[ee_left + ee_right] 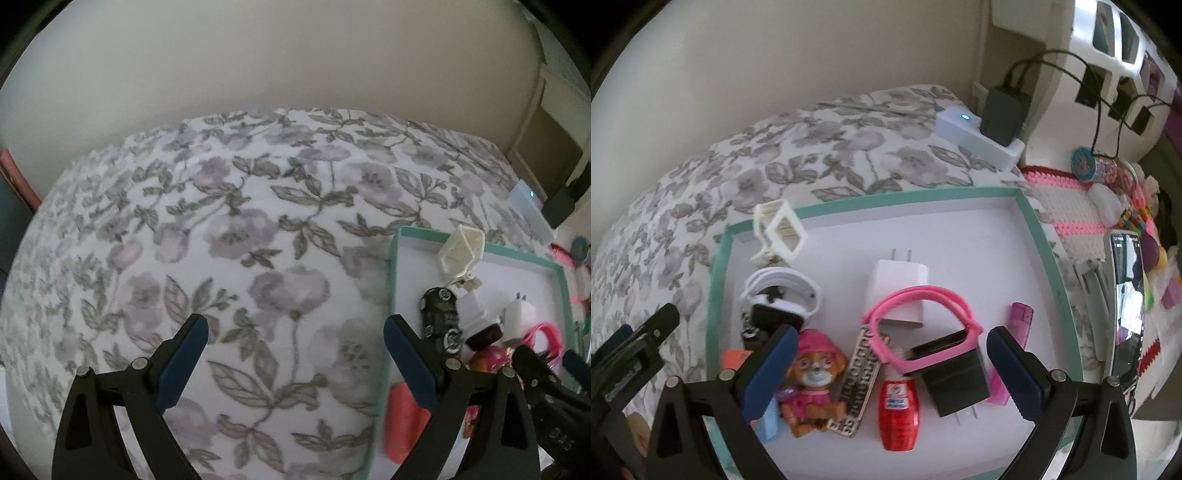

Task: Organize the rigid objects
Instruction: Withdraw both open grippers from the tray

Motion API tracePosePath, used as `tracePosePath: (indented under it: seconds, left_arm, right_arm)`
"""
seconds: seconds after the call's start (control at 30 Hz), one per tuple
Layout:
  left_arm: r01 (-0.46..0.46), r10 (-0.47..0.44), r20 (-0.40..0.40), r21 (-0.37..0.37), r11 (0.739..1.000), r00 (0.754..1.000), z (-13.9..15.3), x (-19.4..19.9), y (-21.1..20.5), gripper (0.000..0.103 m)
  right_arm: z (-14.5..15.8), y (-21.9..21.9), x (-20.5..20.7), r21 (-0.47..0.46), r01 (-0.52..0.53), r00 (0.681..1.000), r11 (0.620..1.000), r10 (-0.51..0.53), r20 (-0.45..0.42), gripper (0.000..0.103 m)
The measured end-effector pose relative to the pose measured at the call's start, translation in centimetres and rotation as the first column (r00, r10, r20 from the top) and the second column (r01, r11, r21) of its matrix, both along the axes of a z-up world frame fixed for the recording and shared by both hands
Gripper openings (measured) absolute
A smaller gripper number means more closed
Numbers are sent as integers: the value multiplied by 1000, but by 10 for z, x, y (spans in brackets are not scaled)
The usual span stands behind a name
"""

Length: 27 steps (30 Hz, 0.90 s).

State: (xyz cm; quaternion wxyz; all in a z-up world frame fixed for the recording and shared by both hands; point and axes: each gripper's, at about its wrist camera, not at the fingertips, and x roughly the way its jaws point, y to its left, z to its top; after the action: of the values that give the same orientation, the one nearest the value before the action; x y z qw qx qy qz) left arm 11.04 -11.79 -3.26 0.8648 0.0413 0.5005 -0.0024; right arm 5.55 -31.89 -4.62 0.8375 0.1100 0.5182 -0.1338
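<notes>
Both the left gripper [295,343] and right gripper [892,352] gape, holding nothing, by the teal-rimmed tray [1034,229]

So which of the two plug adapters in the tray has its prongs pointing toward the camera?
The black adapter; the white adapter has prongs pointing away.

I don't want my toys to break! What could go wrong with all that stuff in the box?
The puppy toy, red bottle, black plug and pink band lie crowded together under the open right gripper, so it might pinch or drag the wrong thing.

The box sits on a soft flowered bedspread, so a push could tip it.

The white frame leans at the box edge and could tumble out.
</notes>
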Motion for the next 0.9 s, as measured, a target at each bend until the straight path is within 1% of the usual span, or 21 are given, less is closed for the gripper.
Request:
tracePosePath:
  seconds: [0.07, 0.17, 0.2, 0.33, 0.4, 0.63, 0.9]
  left_arm:
    - [1, -1, 8, 0, 1000, 1000, 3, -3, 5, 96]
    - [1, -1, 20, -21, 1000, 1000, 11, -10, 12, 96]
    - [-2, 2, 28, -16, 1000, 1000, 14, -13, 14, 96]
    - [-14, 11, 65, 50, 999, 998, 28, -27, 18, 96]
    - [-11, 7, 74, 52, 999, 997, 32, -34, 22, 96]
    - [-29, 28, 62, 16, 999, 998, 45, -60, 48, 96]
    - [-102, 102, 32, 3, 995, 994, 46, -81, 77, 96]
  right_arm:
    - [2, 6, -2, 4, -11, 1000, 1000, 11, 7, 103]
    - [5, 16, -7, 4, -26, 1000, 1000, 26, 11, 103]
    - [6, 19, -9, 3, -30, 999, 1000, 30, 13, 103]
    - [11, 30, -18, 8, -48, 999, 999, 48, 25, 103]
    - [14, 37, -23, 9, -61, 998, 998, 60, 34, 103]
    - [22, 54, -40, 13, -85, 995, 996, 84, 50, 103]
    - [31, 65, -57, -6, -94, 993, 996, 94, 76, 103]
